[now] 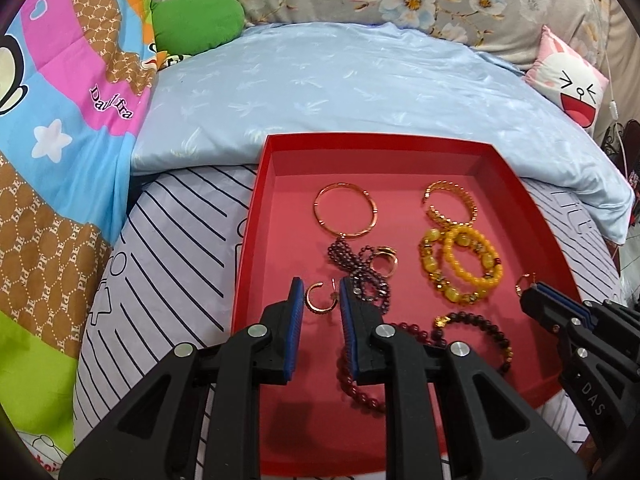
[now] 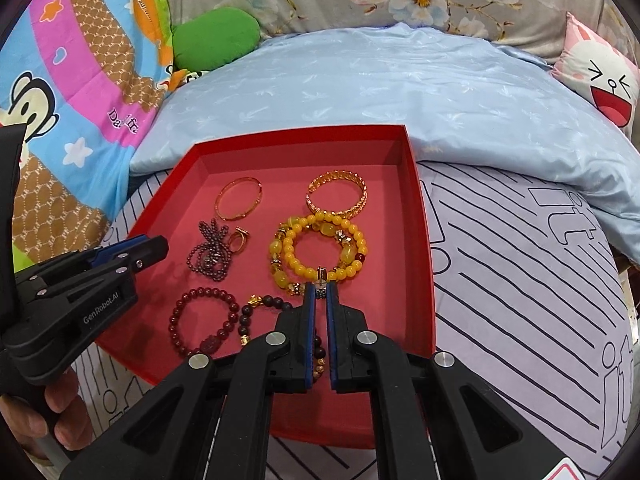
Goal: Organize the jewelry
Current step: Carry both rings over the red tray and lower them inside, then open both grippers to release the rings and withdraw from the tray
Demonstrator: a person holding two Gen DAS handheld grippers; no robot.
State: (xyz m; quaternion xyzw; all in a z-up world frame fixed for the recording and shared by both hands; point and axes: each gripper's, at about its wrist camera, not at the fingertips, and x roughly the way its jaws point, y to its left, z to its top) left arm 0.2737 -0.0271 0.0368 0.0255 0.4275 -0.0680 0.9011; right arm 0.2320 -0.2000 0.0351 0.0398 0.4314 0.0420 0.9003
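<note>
A red tray [image 1: 256,216] [image 2: 424,240] lies on the bed and holds the jewelry. My left gripper [image 1: 320,292] is open over the tray's left side, its jaws on either side of a small gold hoop earring [image 1: 316,300] without closing on it. My right gripper [image 2: 320,290] is shut on a small gold earring [image 2: 322,276]; in the left wrist view [image 1: 534,292] the earring [image 1: 524,282] sticks out at its tip. In the tray lie a thin gold bangle [image 1: 346,210], a wide gold cuff [image 1: 452,204], yellow bead bracelets [image 1: 460,268], a dark bead chain [image 1: 360,276] and red bead bracelets [image 2: 200,320].
A pale blue quilt [image 1: 340,80] lies behind the tray. A cartoon quilt [image 1: 52,140] and a green cushion [image 1: 196,20] are at the left. A pink pillow [image 1: 568,80] is at the right. The striped sheet [image 2: 520,280] extends right of the tray.
</note>
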